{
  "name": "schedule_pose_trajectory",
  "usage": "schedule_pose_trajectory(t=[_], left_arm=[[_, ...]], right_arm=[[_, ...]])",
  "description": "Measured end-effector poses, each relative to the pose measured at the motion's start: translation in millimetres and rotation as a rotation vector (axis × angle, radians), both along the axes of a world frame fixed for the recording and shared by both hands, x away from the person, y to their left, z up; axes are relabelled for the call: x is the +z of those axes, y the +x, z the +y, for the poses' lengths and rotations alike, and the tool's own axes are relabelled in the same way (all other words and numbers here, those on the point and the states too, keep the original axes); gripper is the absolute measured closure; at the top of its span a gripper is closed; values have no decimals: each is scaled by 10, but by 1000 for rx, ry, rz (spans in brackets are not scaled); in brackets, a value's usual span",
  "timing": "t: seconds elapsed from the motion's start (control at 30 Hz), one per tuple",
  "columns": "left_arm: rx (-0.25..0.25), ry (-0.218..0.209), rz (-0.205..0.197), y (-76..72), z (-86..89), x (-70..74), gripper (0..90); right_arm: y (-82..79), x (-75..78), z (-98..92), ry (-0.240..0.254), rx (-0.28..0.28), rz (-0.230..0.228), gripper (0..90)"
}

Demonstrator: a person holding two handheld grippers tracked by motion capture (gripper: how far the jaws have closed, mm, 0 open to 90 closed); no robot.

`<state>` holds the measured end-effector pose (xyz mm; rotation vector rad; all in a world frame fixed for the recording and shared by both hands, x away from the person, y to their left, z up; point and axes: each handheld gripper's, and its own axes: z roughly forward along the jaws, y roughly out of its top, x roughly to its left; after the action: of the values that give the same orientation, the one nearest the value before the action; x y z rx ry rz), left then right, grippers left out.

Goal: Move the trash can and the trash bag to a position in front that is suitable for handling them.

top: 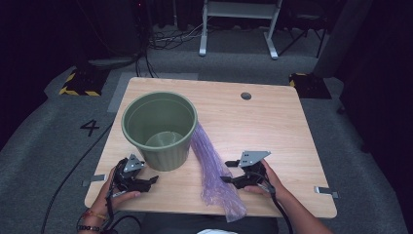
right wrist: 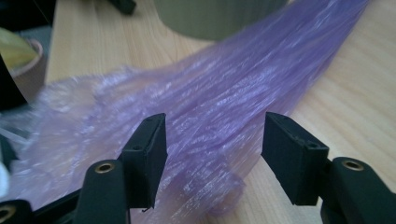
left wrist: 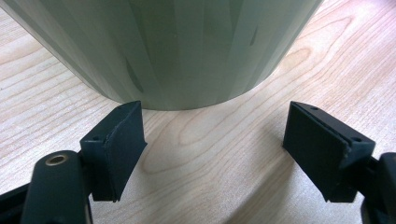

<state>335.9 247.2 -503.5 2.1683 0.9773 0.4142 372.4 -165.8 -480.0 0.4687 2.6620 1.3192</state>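
Note:
A green ribbed bin (top: 160,129) stands upright on the left half of the wooden table (top: 272,122). A long purple plastic bag (top: 212,168) lies flat beside it, running from the bin's right side to the table's front edge. My left gripper (top: 155,179) sits open just in front of the bin's base (left wrist: 187,51), nothing between its jaws. My right gripper (top: 226,171) is open to the right of the bag and points at it. In the right gripper view the crumpled purple film (right wrist: 210,116) lies just beyond the open jaws, untouched.
A round cable hole (top: 246,96) sits near the table's far edge. Metal clips (top: 325,191) stick out at the front corners. White desk legs (top: 234,24) and cables stand on the grey floor beyond. A yellow-black block (top: 80,83) lies at the far left.

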Motion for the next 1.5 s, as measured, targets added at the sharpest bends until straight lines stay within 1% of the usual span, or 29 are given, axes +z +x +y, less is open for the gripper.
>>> schedule_pose_trajectory(t=[0.07, 0.13, 0.17, 0.2, 0.27, 0.3, 0.33, 0.53, 0.57, 0.6, 0.63, 0.7, 0.73, 0.77, 0.8, 0.87, 0.9, 0.97, 1.03, 1.07, 1.13, 1.17, 1.2, 1.23, 1.27, 1.33, 1.37, 1.43, 1.5], left_arm=[[0, -1, 1, 1, 0, 0, 204], [-2, 3, -1, 3, 3, 2, 204], [-2, 3, -1, 3, 3, 2, 204], [0, -1, 2, 1, 1, 0, 204], [-2, 3, -1, 3, 3, 1, 204], [-2, 3, -1, 3, 3, 1, 204], [-3, 3, -1, 4, 4, 2, 204], [-5, 3, 0, 5, 4, 2, 205], [-5, 3, 0, 4, 4, 2, 205], [-5, 4, -1, 5, 5, 2, 205], [-6, 4, -1, 4, 5, 2, 206], [-5, 3, 0, 4, 4, 2, 206], [-5, 3, 0, 4, 4, 2, 206], [-5, 3, 0, 4, 4, 2, 206], [-5, 3, 0, 4, 4, 2, 206], [-5, 3, 0, 5, 4, 2, 206], [-6, 3, 0, 5, 5, 2, 206], [-5, 2, 0, 5, 4, 2, 206], [-5, 3, 0, 5, 4, 2, 206], [-5, 3, 0, 5, 4, 2, 206], [-6, 3, 0, 4, 4, 2, 206], [-5, 1, 1, 3, 3, 1, 206], [-5, 2, 1, 4, 3, 2, 206], [-5, 2, 1, 4, 3, 2, 206], [-5, 3, 0, 5, 4, 2, 206], [-6, 3, 0, 4, 4, 2, 206], [-6, 4, -1, 5, 5, 2, 206], [-5, 2, 0, 4, 4, 2, 206], [-5, 2, 0, 5, 4, 2, 206]], right_arm=[[19, -62, 28, -32, 0, 4, 485], [25, -113, 31, -64, 3, 6, 576], [25, -113, 31, -64, 3, 6, 576], [39, -136, 22, -103, -5, -7, 623], [71, -156, -19, -107, -7, 12, 638], [71, -156, -19, -107, -7, 12, 638], [108, -162, -97, -93, -22, 32, 676], [213, -167, -366, -85, -67, 35, 694], [213, -167, -366, -85, -67, 35, 694], [246, -167, -448, -81, -82, 42, 693], [291, -166, -590, -83, -112, 39, 688], [330, -164, -719, -82, -140, 43, 681], [350, -161, -794, -88, -154, 35, 670], [350, -161, -794, -88, -154, 35, 670], [390, -165, -947, -83, -192, 37, 630], [416, -164, -1044, -86, -221, 37, 564], [430, -164, -1086, -90, -245, 37, 514], [445, -149, -1153, -96, -280, 31, 466], [438, -92, -1208, -101, -325, 3, 407], [429, -46, -1238, -95, -349, -9, 406], [368, 95, -1285, -105, -425, -69, 415], [334, 147, -1294, -106, -436, -97, 423], [280, 219, -1303, -91, -445, -120, 441], [280, 219, -1303, -91, -445, -120, 441], [160, 364, -1297, -47, -428, -143, 467], [121, 402, -1285, -35, -417, -139, 484], [17, 462, -1226, -21, -354, -117, 509], [-54, 463, -1162, -48, -322, -103, 521], [-133, 420, -1089, -86, -294, -79, 530]])
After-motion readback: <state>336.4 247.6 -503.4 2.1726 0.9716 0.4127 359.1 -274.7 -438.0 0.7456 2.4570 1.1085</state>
